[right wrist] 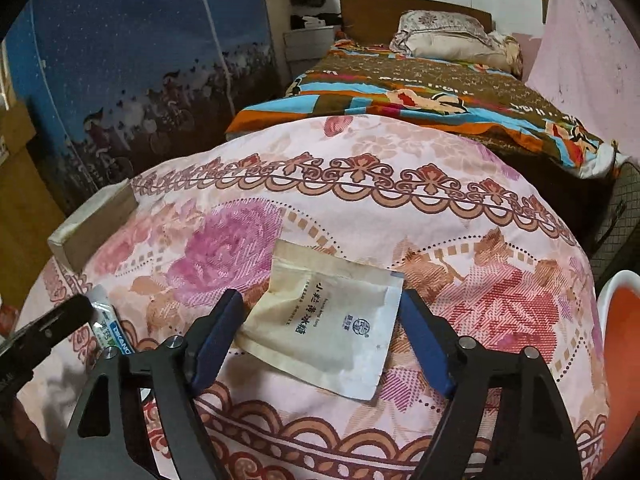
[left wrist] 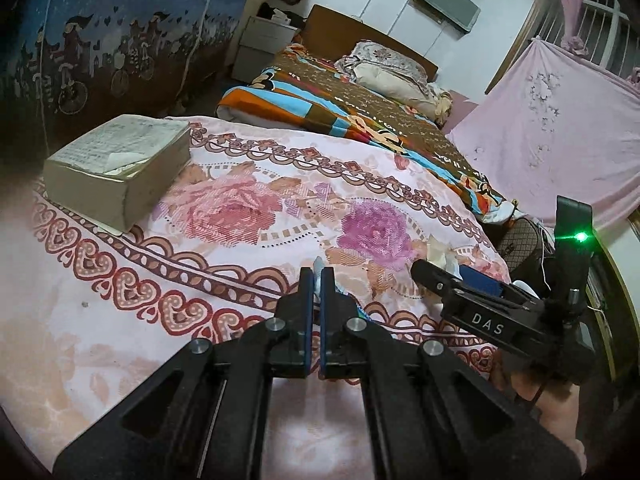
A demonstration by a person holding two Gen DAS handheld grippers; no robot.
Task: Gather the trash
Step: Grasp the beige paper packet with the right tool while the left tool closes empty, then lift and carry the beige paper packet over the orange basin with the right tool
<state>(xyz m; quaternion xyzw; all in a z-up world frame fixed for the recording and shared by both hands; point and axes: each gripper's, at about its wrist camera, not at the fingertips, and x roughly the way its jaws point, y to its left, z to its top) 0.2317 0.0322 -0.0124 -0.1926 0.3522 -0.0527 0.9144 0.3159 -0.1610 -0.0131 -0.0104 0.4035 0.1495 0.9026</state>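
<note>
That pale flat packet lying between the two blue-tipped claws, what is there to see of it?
The packet is a flat, cream and white pouch that looks like paper or foil, printed with dark characters and a small round emblem. One edge is yellowed and its top looks torn open. It lies flat and skewed on the flowered bedspread, empty-looking. The right gripper straddles it with jaws apart, one blue pad at its left edge, the other near its right corner; neither clearly presses it.

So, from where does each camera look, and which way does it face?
Left wrist: sits on the left gripper, shut on a small wrapper; faces along the floral bedspread to the thick book; the right gripper shows.
Right wrist: sits on the right gripper, open around a white sachet; the left gripper shows.
Shared: bedspread, book, far bed.
</note>
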